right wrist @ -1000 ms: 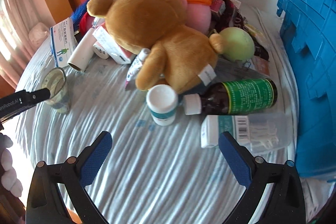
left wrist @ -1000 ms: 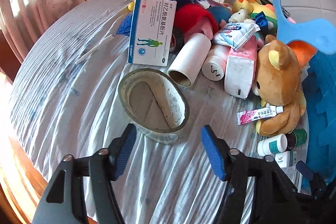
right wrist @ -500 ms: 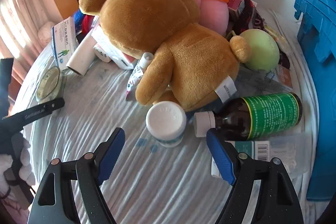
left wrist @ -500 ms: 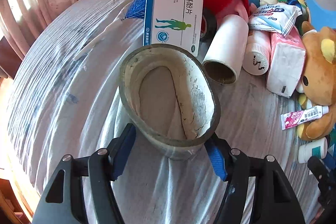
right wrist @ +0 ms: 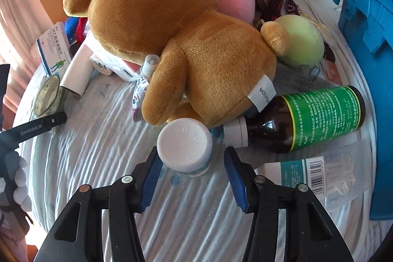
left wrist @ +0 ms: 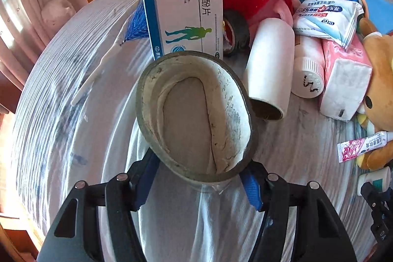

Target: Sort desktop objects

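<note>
Left claw (left wrist: 199,178): clamped on a grimy glass cup (left wrist: 194,114), pads pressed to its sides, near the bench (left wrist: 61,127) edge. Right claw (right wrist: 191,178): closing around a white-capped jar (right wrist: 185,146), right pad not yet touching. Behind: brown plush bear (right wrist: 186,41), paracetamol box (left wrist: 183,4).

left of the left hand-held gripper (left wrist: 199,184) the table (left wrist: 61,114) lies bare; ahead, a tablet box (left wrist: 183,4) and white tube (left wrist: 270,65) block. ahead of the right hand-held gripper (right wrist: 191,178), a plush bear (right wrist: 184,41) and brown bottle (right wrist: 307,117) crowd close; bare cloth lies left.
</note>
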A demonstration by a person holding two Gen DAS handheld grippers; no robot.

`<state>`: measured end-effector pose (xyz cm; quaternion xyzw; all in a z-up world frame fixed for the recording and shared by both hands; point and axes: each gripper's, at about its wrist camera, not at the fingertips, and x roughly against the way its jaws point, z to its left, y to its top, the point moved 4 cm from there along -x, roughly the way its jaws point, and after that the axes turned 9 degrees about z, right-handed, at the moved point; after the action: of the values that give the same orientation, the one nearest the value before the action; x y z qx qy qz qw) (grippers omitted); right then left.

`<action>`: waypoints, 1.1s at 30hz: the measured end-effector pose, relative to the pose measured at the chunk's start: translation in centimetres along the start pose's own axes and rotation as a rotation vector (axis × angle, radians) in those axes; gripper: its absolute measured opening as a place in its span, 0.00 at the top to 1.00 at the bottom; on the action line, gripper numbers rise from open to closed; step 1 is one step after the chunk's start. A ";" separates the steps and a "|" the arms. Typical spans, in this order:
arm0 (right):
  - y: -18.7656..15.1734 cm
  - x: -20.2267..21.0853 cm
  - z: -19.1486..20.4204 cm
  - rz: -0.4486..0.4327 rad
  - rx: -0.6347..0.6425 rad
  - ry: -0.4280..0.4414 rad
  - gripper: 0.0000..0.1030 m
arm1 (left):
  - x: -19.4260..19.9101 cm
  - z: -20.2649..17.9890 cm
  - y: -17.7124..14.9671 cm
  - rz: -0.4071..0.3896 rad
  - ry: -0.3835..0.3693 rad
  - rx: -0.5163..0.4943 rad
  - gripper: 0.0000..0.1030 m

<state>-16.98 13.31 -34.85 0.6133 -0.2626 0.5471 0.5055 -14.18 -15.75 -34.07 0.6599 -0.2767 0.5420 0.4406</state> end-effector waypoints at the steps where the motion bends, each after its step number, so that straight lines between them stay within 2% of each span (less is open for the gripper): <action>1: 0.0 -0.1 0.0 -0.001 -0.003 0.000 0.51 | 0.1 -0.1 0.3 -0.012 -0.004 -0.005 0.40; 2: 0.0 -0.2 0.1 0.000 -0.005 0.000 0.54 | 0.2 -0.2 0.2 -0.026 -0.005 -0.017 0.42; 3: -0.1 -0.2 0.2 -0.001 -0.006 -0.001 0.66 | 0.6 -0.1 0.1 -0.049 -0.004 -0.031 0.43; 7: -0.3 1.0 0.7 -0.026 0.003 -0.006 0.67 | 2.9 0.3 -0.7 -0.101 -0.013 -0.079 0.46; 14: 0.0 4.6 1.2 -0.093 0.010 0.020 0.67 | 7.1 0.9 -1.3 -0.176 -0.066 -0.107 0.51; 17: 0.8 5.5 1.1 -0.105 0.021 0.018 0.67 | 7.3 0.9 -2.3 -0.154 -0.078 -0.116 0.50; 20: 0.7 4.9 1.5 -0.085 0.023 0.023 0.67 | 5.9 1.4 -1.7 -0.116 -0.053 -0.147 0.49; 25: -0.3 3.6 2.1 -0.043 0.035 0.038 0.67 | 4.9 2.5 -4.0 -0.042 -0.052 -0.186 0.48; 28: -0.6 2.7 2.2 -0.019 0.044 0.042 0.67 | 5.2 3.5 -5.1 -0.018 -0.045 -0.189 0.48; 30: -0.8 2.1 2.3 0.001 0.051 0.040 0.67 | 5.7 3.5 -5.4 0.013 -0.067 -0.198 0.48; 33: -0.9 1.3 2.3 0.024 0.051 0.035 0.66 | 6.2 3.2 -5.1 0.023 -0.063 -0.211 0.48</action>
<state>-14.96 11.83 -33.69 0.6129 -0.2471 0.5703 0.4878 -6.72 -15.54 -29.65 0.6233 -0.3534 0.4939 0.4926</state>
